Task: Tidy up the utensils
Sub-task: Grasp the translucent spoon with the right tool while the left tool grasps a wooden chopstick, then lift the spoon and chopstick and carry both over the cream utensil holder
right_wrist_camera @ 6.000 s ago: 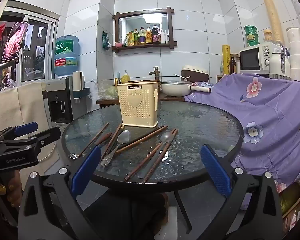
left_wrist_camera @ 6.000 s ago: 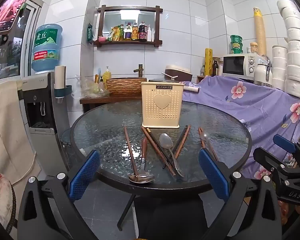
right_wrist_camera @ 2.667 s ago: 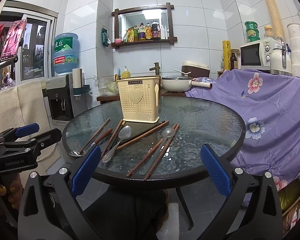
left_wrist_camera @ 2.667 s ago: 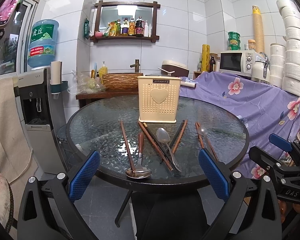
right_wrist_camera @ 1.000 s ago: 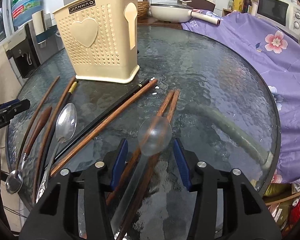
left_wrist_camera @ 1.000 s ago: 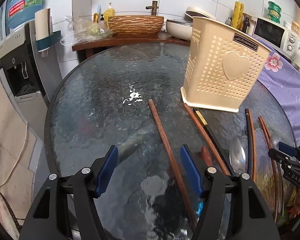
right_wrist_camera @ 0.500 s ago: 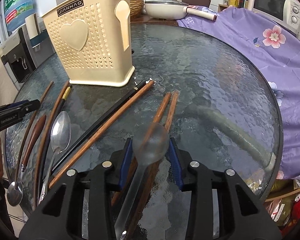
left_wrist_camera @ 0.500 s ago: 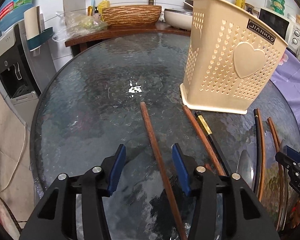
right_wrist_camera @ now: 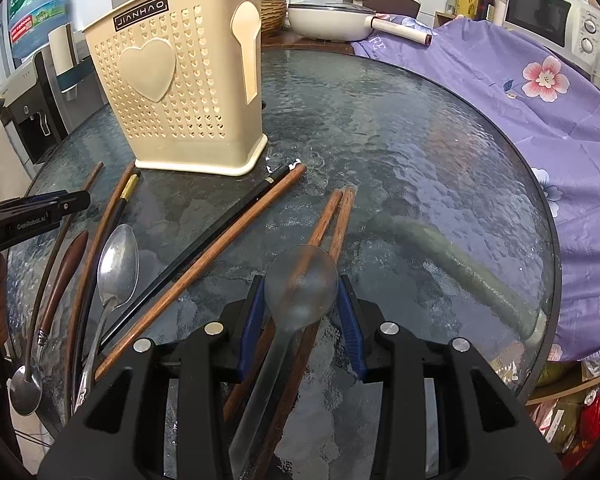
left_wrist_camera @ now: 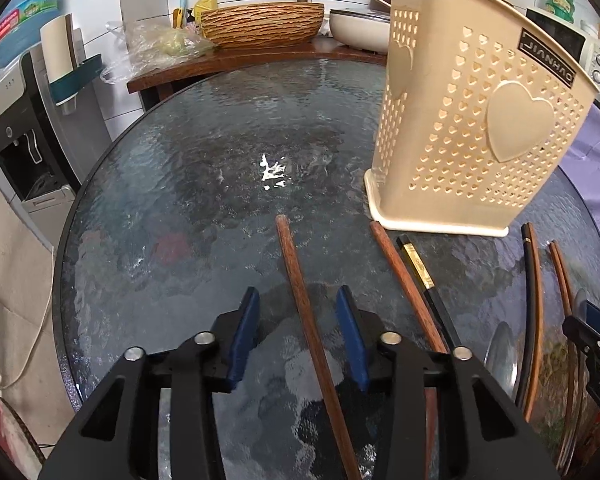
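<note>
A round worktop (left_wrist_camera: 172, 184) of rippled dark glass fills most of both views, white tiled wall behind it. A purple flowered cloth (right_wrist_camera: 540, 112) drapes along the right of the right wrist view, with a microwave (right_wrist_camera: 540, 16) in the upper right corner. A water dispenser (left_wrist_camera: 16, 128) stands at the left edge of the left wrist view, and a wooden shelf (left_wrist_camera: 236, 60) with a woven basin (left_wrist_camera: 262, 24) runs across the top centre.

On the glass stands a cream utensil holder (left_wrist_camera: 472, 140), perforated with small hearts, one large heart on its face, upright at upper right in the left view.

Utensils lie loose in front of it. A brown chopstick (left_wrist_camera: 304, 312) runs from the centre toward the bottom of the left view, between the blue pads of the left tool (left_wrist_camera: 298, 320), whose jaws stand apart on either side without gripping it. In the lower centre of the right view, a clear plastic spoon (right_wrist_camera: 300, 284) rests across a pair of brown chopsticks (right_wrist_camera: 336, 220); the right tool (right_wrist_camera: 300, 304) has its pads close against the spoon's bowl, though whether they clamp it I cannot tell. A metal spoon (right_wrist_camera: 116, 268) lies at left of that view.
</note>
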A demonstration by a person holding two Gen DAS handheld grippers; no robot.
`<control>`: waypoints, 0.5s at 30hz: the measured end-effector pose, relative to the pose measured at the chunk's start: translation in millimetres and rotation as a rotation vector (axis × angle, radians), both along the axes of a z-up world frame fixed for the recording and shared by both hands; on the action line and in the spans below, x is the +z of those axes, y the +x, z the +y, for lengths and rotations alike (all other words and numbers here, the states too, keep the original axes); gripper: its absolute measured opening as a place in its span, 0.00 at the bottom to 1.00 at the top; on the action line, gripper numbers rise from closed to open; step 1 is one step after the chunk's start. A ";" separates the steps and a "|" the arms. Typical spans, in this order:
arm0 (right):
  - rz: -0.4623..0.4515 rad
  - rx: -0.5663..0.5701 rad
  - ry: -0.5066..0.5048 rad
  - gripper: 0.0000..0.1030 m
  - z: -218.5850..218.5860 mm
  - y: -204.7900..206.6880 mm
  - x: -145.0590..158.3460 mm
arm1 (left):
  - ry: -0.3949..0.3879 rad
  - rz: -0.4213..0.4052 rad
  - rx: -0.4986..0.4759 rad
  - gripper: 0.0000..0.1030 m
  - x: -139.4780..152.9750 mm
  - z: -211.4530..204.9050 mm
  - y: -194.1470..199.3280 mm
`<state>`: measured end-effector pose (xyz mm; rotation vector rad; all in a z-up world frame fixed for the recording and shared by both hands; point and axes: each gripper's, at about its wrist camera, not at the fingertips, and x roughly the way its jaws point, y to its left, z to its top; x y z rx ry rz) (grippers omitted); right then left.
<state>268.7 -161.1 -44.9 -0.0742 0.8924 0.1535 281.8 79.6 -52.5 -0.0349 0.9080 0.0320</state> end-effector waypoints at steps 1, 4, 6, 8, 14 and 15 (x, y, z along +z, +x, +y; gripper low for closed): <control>-0.001 0.001 -0.003 0.36 0.1 0.7 0.4 | 0.001 0.002 0.003 0.30 0.2 0.6 1.7; -0.003 0.001 -0.001 0.36 -0.2 2.2 1.1 | 0.010 0.007 0.004 0.20 0.5 0.9 5.2; -0.002 0.002 0.002 0.36 -0.4 3.1 1.0 | 0.017 0.006 0.011 0.13 0.3 0.7 6.5; -0.004 0.002 0.004 0.36 -0.4 3.0 0.8 | 0.017 0.002 0.017 0.08 -0.2 0.4 7.5; -0.017 0.001 0.009 0.36 -0.3 3.5 2.6 | -0.034 0.000 0.033 0.08 -0.1 5.9 11.4; -0.020 0.000 0.012 0.36 -0.6 3.8 3.2 | -0.050 0.001 0.036 0.07 0.1 7.6 12.4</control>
